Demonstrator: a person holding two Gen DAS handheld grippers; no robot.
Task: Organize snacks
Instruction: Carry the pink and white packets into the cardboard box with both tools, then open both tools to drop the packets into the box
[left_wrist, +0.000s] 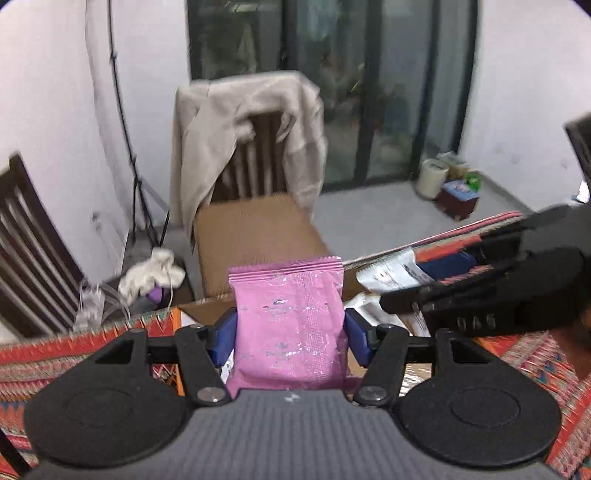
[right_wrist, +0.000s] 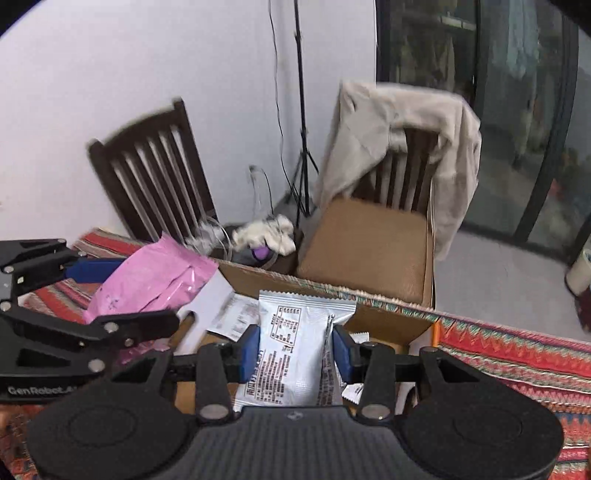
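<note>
Left tongs (left_wrist: 290, 332) pinching a pink snack pouch (left_wrist: 290, 321) by its sides, held upright and tilted down over the open cardboard box (right_wrist: 332, 291) on the patterned desk (right_wrist: 517, 354) (probably the sorting bin). Right tongs (right_wrist: 295, 350) clamped likewise on a silver snack packet (right_wrist: 295, 347), angled down at the box, ready for dropping in.

A table under a zigzag-patterned cloth (right_wrist: 517, 354) carries an open cardboard box (right_wrist: 384, 319), apparently holding loose packets
</note>
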